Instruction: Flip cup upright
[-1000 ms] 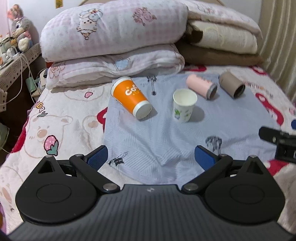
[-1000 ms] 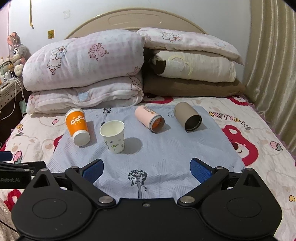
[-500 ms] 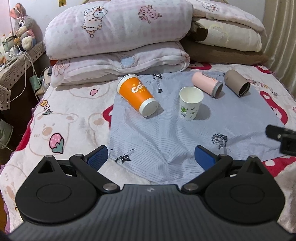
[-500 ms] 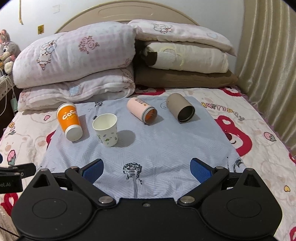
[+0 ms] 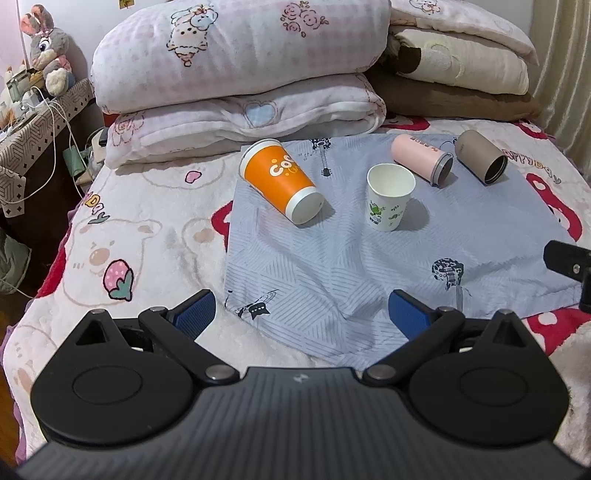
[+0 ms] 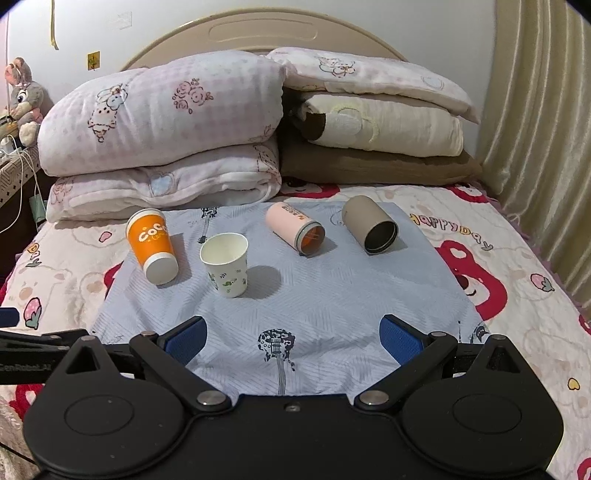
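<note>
Fingers [image 5: 194,314] wide, cups [image 5: 389,195] now farther off

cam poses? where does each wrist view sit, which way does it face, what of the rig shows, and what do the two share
Left wrist: low at the bed's foot, left of the blue cloth, facing the pillows; shows the open left gripper and, at the right edge, part of the right gripper.
Right wrist: at the foot, nearer the cloth's middle, facing the headboard; shows the open right gripper.
Shared: lying orange cup, upright white cup, lying pink cup and brown cup, pillows.
</note>
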Tool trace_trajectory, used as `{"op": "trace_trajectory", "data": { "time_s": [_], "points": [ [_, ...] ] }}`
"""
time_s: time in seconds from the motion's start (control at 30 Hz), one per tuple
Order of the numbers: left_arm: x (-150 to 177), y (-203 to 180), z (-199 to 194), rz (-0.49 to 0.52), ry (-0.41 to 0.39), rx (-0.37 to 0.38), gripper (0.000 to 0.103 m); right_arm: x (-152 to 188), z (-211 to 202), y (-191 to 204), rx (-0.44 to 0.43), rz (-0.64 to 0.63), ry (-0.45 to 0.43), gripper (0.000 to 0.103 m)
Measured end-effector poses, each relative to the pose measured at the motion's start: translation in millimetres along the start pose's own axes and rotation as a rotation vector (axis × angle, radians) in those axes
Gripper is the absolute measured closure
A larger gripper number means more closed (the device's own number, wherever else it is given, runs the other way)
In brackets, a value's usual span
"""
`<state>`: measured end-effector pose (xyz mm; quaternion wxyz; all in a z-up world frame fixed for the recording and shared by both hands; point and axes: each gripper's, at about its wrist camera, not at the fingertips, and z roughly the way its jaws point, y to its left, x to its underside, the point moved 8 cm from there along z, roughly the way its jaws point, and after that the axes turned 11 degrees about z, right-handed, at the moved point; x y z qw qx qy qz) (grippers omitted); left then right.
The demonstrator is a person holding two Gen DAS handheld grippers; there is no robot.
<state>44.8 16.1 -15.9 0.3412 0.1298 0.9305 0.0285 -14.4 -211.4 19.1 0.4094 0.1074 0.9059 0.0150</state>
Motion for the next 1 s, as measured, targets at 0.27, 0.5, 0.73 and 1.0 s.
{"op": "trace_trajectory", "data": {
  "time_s": [0.27,0.5,0.73,1.0],
  "points": [
    [1.4,3.1,0.1,-0.012,0.009,-0.009,0.002,-2.9,-2.6,-2.1,0.014,0.001,-0.017,0.002],
    [1.4,5.0,1.0,-0.028,0.012,-0.006,0.001,-1.9,-1.6,-1.9,0.019,-0.002,-0.016,0.002],
    [1.9,8.0,0.6,-0.030,0.005,-0.027,0.002,-2.2,-1.0,-2.3,0.022,-0.001,-0.014,0.002],
    [1.7,8.4,0.9,-0.026,0.007,-0.025,0.002,-1.9,-0.6,-6.3,0.026,0.004,-0.022,0.002]
  ]
}}
